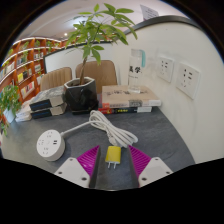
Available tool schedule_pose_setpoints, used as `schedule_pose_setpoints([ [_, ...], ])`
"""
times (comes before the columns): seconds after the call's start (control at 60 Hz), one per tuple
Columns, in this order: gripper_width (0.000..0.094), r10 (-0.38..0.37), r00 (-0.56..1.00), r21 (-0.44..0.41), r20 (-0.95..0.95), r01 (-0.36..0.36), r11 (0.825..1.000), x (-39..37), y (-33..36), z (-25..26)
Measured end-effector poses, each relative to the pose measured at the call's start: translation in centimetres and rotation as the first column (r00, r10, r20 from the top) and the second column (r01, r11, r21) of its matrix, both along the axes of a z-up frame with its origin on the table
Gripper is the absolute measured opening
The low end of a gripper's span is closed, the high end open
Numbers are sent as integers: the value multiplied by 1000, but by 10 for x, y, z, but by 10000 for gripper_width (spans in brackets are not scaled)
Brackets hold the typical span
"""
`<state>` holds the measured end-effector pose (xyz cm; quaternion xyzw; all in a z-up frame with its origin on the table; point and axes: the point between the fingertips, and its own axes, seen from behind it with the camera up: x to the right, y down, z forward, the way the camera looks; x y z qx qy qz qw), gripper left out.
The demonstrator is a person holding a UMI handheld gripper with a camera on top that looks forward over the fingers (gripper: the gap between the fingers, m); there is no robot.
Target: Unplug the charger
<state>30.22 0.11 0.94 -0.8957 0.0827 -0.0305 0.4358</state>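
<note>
Currently the gripper (113, 163) holds a small yellow-green charger (113, 155) between its magenta pads (90, 158), fingers narrowed onto it from both sides. Contact looks firm on each side, though the lower part of the charger is hidden.

Grey desk (150, 130) ahead. White power strip (50, 146) at 10 o'clock from the fingertips, lying flat, well apart from the charger. Its white cable (105, 125) loops at 12 o'clock, just beyond the fingers.

Further back: potted plant (82, 90) in a dark pot at 11 o'clock; stack of books (130, 98) at 1 o'clock beside it; more books (42, 104) left of the pot. White wall outlets (176, 73) at 2 o'clock. Bookshelves (25, 60) at far 10 o'clock.
</note>
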Motion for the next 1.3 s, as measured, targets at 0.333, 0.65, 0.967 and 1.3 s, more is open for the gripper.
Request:
schedule_pose_setpoints([
  [0.333, 773, -34, 999, 252, 2, 33, 967, -55, -21, 188],
  [0.65, 824, 70, 997, 310, 22, -73, 948, -200, -91, 269],
  [0.967, 840, 169, 985, 253, 19, -168, 953, -293, -153, 246],
  [1.3, 839, 193, 981, 212, 13, -191, 958, -320, -181, 230],
])
